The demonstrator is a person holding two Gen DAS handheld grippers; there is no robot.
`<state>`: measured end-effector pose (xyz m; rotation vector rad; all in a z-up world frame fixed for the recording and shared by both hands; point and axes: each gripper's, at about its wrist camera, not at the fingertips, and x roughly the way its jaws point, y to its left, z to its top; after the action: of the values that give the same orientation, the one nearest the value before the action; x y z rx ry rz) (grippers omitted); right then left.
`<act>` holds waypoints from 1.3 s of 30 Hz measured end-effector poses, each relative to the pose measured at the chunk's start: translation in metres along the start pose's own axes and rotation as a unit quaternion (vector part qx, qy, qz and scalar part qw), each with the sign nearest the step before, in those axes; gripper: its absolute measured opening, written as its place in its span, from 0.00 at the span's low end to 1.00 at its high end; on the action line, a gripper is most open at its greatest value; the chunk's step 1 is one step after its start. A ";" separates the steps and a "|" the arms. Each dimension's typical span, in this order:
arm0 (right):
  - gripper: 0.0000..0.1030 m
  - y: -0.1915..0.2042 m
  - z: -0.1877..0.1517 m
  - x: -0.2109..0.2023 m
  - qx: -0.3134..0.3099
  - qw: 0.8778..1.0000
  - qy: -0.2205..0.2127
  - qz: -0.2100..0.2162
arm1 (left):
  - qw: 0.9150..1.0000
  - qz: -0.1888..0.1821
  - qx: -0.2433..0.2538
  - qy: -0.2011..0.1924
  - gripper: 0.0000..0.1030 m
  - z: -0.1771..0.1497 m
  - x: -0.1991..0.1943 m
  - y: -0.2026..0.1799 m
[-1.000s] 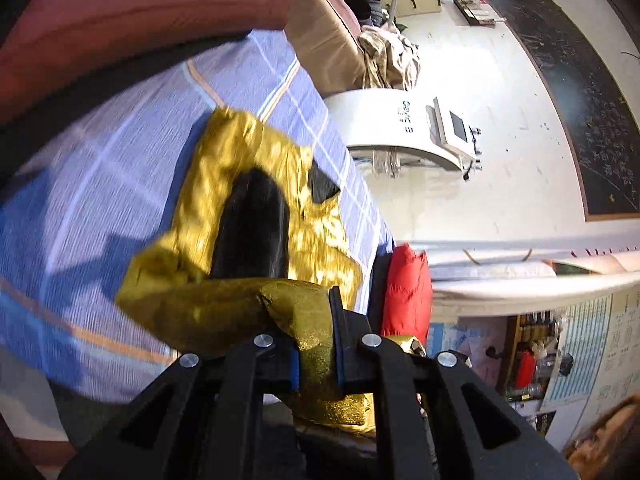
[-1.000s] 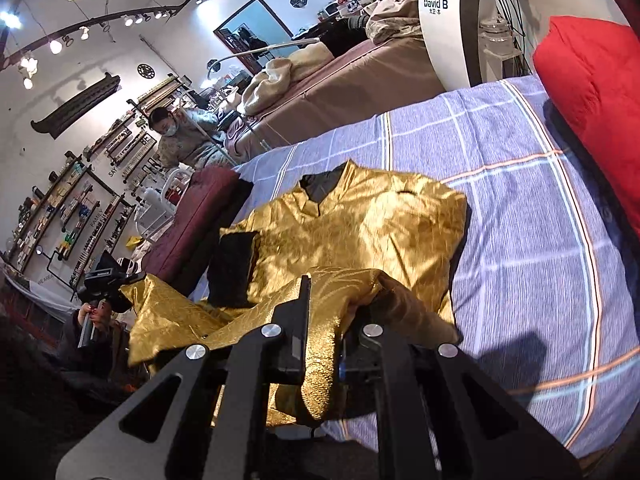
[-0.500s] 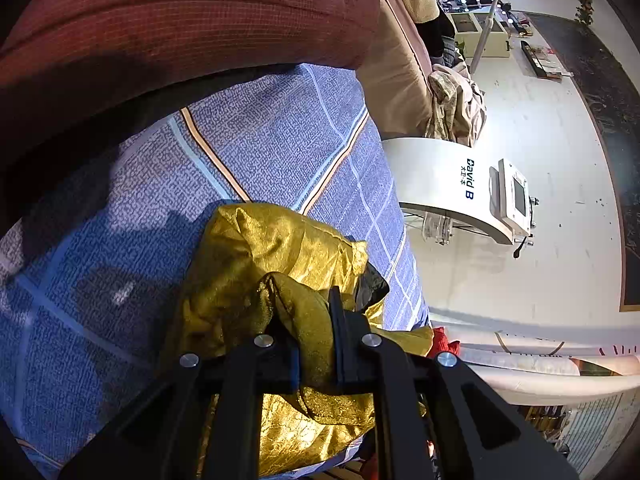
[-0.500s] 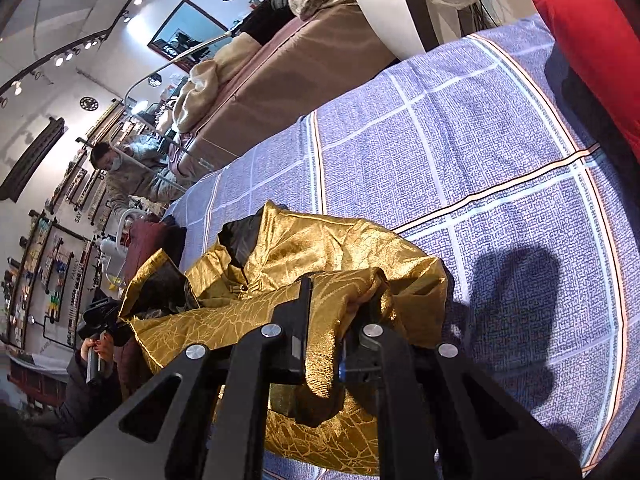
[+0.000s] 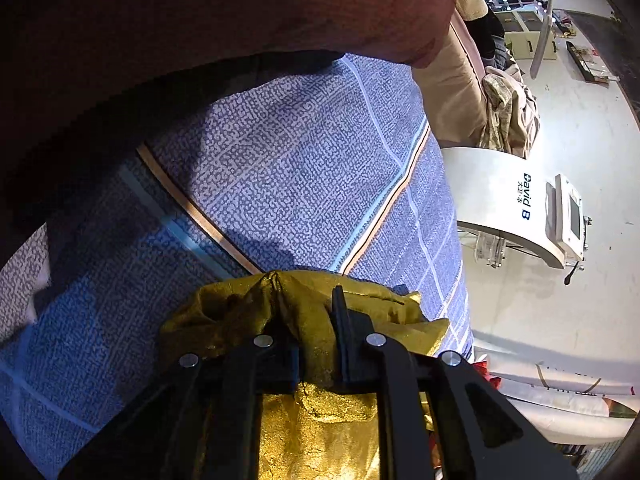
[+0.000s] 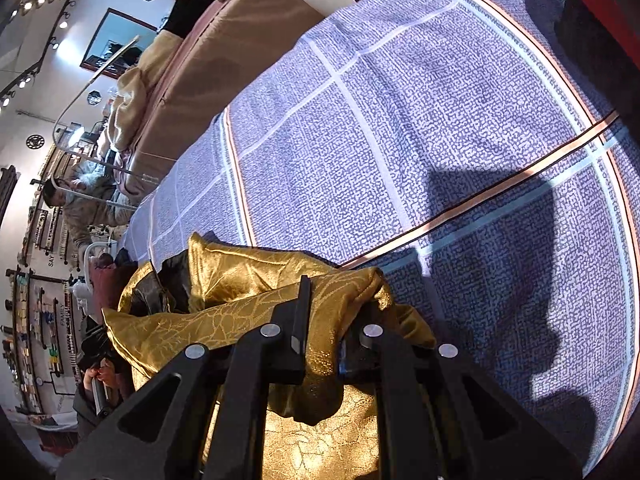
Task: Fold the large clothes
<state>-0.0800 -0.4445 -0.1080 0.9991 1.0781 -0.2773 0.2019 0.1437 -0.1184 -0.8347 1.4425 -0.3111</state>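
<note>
The gold garment [image 5: 316,432] is a shiny metallic fabric with a fine crackle pattern and a black lining that shows at its open neck in the right wrist view. It lies bunched in folds on the bed, at 6 o'clock in both views, its top layer gathered up into the two tools. The left gripper [image 5: 316,344] has a thick fold of the gold cloth between its jaws; they are starting to part, though the fabric is still pinched there. The right gripper [image 6: 322,336] is clenched on another fold of the same garment [image 6: 224,320], which drapes over its left jaw and sags below.

The bed wears a blue-violet bedspread [image 5: 288,168] with a small maze-like print, thin white lines and orange-and-black stripes; dark shadows of the tools fall across it [image 6: 440,120]. In the left wrist view a dark red cushion [image 5: 240,4] fills 12 o'clock, a tan sofa [image 5: 448,92] with heaped clothes sits at 2 o'clock, and a white curved machine [image 5: 500,196] marked "David B" stands on the pale floor at 3 o'clock. In the right wrist view a seated person [image 6: 86,200] in a pale jacket is at 9 o'clock, before wall racks, with a framed mirror [image 6: 116,44] and ceiling spotlights at 10 o'clock
</note>
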 end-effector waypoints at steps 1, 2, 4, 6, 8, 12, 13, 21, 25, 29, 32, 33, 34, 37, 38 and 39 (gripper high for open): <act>0.10 -0.002 0.001 0.004 0.006 1.000 0.005 -0.004 | 1.000 0.004 0.001 -0.002 0.14 -0.001 0.001 0.000; 0.10 -0.004 0.002 0.009 0.015 1.000 0.010 -0.006 | 1.000 0.006 0.003 -0.004 0.14 -0.001 0.002 0.000; 0.10 -0.010 0.004 0.016 0.033 0.999 0.018 -0.004 | 1.000 0.009 0.004 -0.006 0.15 -0.001 0.001 0.000; 0.12 -0.017 0.004 0.022 0.061 0.998 0.028 0.008 | 1.000 0.009 0.005 -0.008 0.17 -0.002 0.000 -0.001; 0.14 -0.020 0.004 0.021 0.072 0.997 0.029 0.016 | 1.000 0.001 0.006 -0.008 0.23 -0.002 -0.004 -0.003; 0.34 -0.030 0.010 0.003 0.114 0.992 0.026 0.051 | 1.000 -0.009 0.007 -0.028 0.49 0.004 -0.025 -0.013; 0.50 -0.034 0.014 -0.006 0.128 0.990 0.017 0.056 | 0.999 -0.006 0.013 -0.044 0.59 0.005 -0.034 -0.018; 0.72 -0.002 0.016 -0.112 0.036 0.987 -0.153 -0.034 | 0.969 0.064 0.149 -0.189 0.74 -0.013 -0.123 -0.077; 0.72 0.083 -0.045 -0.103 -0.170 0.960 -0.176 -0.136 | 0.944 0.086 0.284 -0.148 0.76 -0.095 -0.100 -0.113; 0.72 0.141 -0.131 -0.057 -0.314 0.921 -0.162 -0.167 | 0.905 0.133 0.389 -0.107 0.76 -0.177 -0.053 -0.116; 0.72 0.151 -0.162 -0.015 -0.337 0.914 -0.125 -0.187 | 0.866 0.198 0.451 -0.089 0.76 -0.207 -0.009 -0.103; 0.72 0.146 -0.164 0.000 -0.332 0.915 -0.111 -0.200 | 0.862 0.220 0.449 -0.082 0.76 -0.207 0.005 -0.095; 0.72 0.140 -0.164 0.012 -0.320 0.917 -0.097 -0.219 | 0.862 0.235 0.442 -0.079 0.76 -0.203 0.013 -0.084; 0.80 0.113 -0.154 0.030 -0.278 0.931 -0.080 -0.225 | 0.880 0.240 0.401 -0.088 0.80 -0.175 0.024 -0.062; 0.85 0.108 -0.149 0.031 -0.269 0.933 -0.085 -0.223 | 0.884 0.240 0.390 -0.094 0.81 -0.165 0.023 -0.057; 0.87 0.103 -0.144 0.033 -0.262 0.935 -0.085 -0.225 | 0.885 0.245 0.384 -0.099 0.84 -0.157 0.024 -0.055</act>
<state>-0.0863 -0.2646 -0.0946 0.2375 1.1317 -0.4111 0.0729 0.0409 -0.0867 0.1490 1.1415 -0.3578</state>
